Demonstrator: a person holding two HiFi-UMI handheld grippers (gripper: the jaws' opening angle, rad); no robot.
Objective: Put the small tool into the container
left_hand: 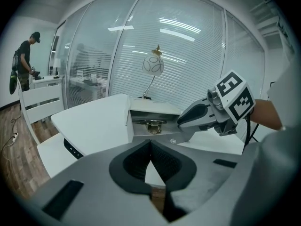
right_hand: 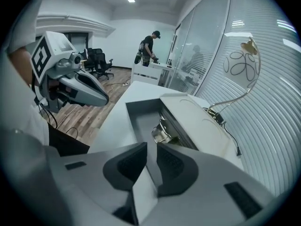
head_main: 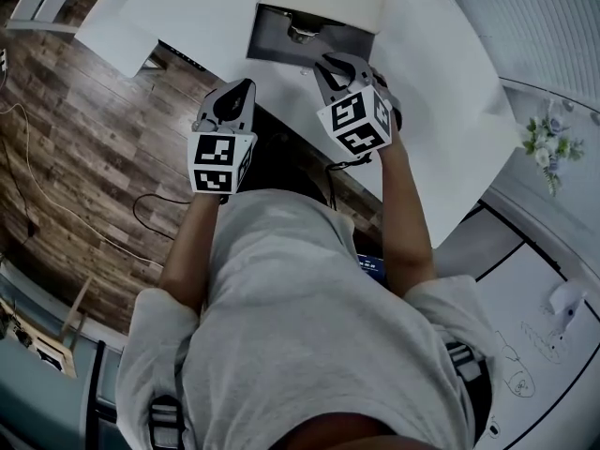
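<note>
Since the tool [right_hand: 161, 132] seems to lie in the box [right_hand: 138, 121] mid-frame, I hold left claw [left_hand: 150, 145] clenched empty, right claw [right_hand: 151, 161] barely parted, both clear.

Desk [head_main: 441, 82] plain white. Container [head_main: 272, 40] dull grey inside. Small tool [left_hand: 153, 126] brassy gold. Left gripper [head_main: 234, 97] and right gripper [head_main: 337, 68]: light grey shells, black textured pads [right_hand: 127, 166]. Marker cubes [head_main: 217, 162] black-and-white squares. Floor [head_main: 84, 111] dark brown wood planks. Lamp shade [left_hand: 153, 65] white, dark loopy swirls. Shirt [head_main: 309, 326] pale grey. Flowers [head_main: 544, 143] white, bluish.
</note>
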